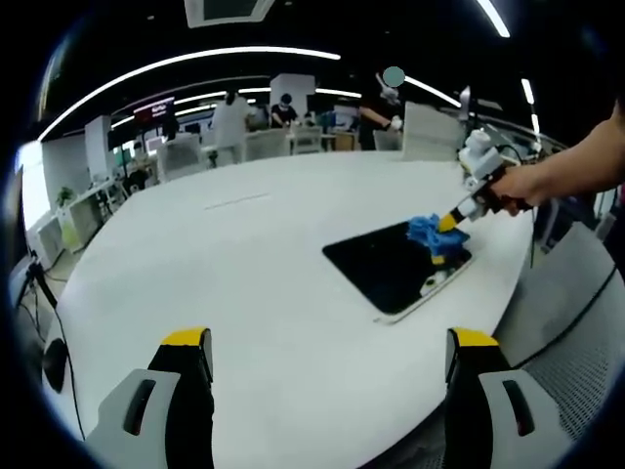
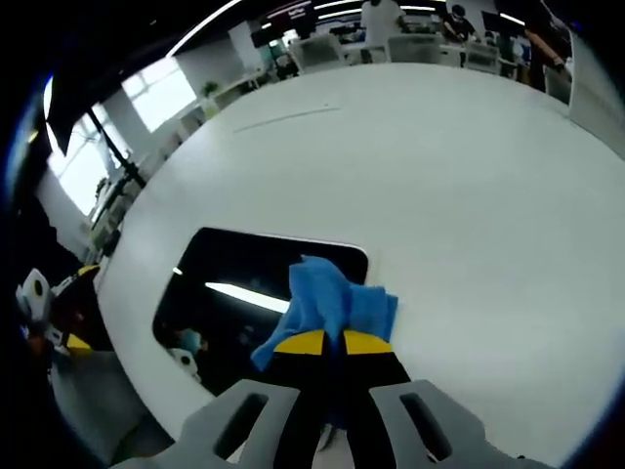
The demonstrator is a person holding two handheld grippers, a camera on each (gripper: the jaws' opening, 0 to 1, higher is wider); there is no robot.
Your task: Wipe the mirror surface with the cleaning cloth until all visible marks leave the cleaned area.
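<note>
Right gripper (image 2: 324, 342): jaws nearly closed, yellow tips pinching a bunched blue cleaning cloth (image 2: 330, 301) at lower centre of the right gripper view. Cloth rests on the mirror (image 2: 244, 269), against its right-hand edge in that view.

Left gripper (image 1: 332, 354): jaws spread wide, nothing between them, rising from the bottom of the left gripper view over bare white table (image 1: 244, 254). From here the right gripper sits at right of frame, held by a person's hand (image 1: 518, 186), pressing the cloth onto the mirror's far corner.

Mirror lies flat near the table edge, dark, reflecting a ceiling light strip.

Progress (judgement): wiping is under way, cloth in contact at one end only. Pale spots near the mirror's lower edge could be marks or reflections; cannot tell. Most of the surface looks not yet covered.
</note>
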